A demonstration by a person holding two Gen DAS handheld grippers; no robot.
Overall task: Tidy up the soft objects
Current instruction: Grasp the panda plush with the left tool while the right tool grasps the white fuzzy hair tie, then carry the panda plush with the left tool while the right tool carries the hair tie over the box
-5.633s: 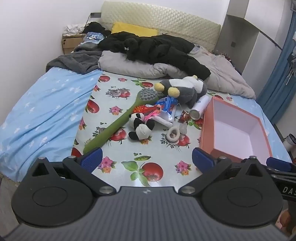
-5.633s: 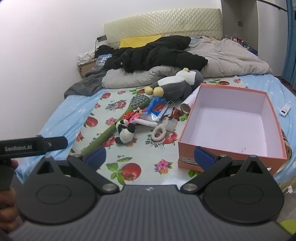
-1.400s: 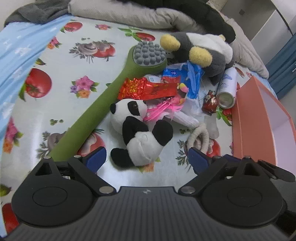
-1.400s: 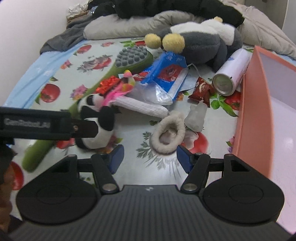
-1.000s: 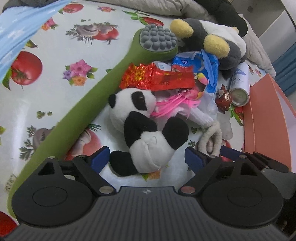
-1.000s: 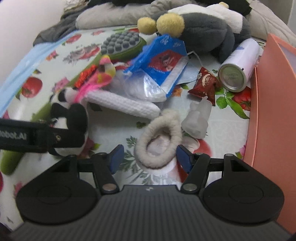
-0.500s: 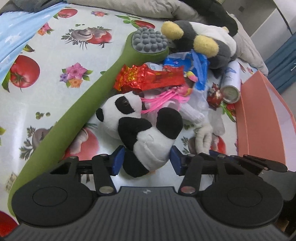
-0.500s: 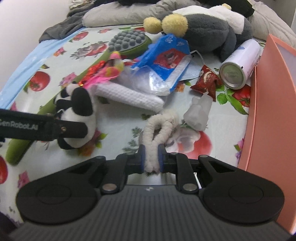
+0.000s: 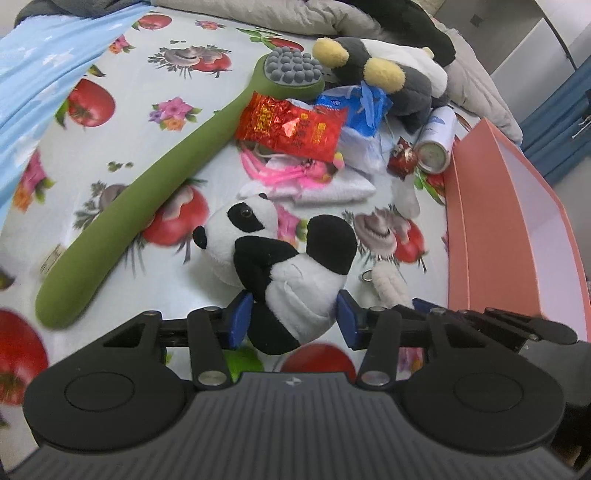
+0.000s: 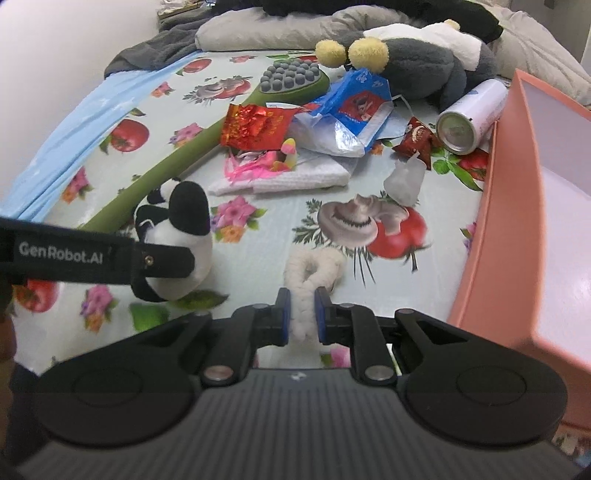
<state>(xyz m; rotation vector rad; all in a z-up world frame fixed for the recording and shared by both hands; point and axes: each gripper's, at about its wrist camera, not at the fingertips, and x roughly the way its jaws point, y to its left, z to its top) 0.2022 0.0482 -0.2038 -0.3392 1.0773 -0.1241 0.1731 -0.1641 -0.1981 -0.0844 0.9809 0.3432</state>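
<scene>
Pretty clearly somebody's bedroom at home. It's a bed (image 10: 62, 147) with a blue sheet, a fruit-and-flower print cloth (image 9: 155, 85) spread on top, and a rumpled grey duvet (image 10: 280, 33) plus dark clothes (image 9: 417, 26) piled at the far end. Blue curtains (image 9: 565, 122) hang off to the side.

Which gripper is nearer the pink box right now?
Right. The right gripper, shut on the white fluffy ring, sits just beside the pink box. The left gripper, clamping the panda plush, is farther out.
</scene>
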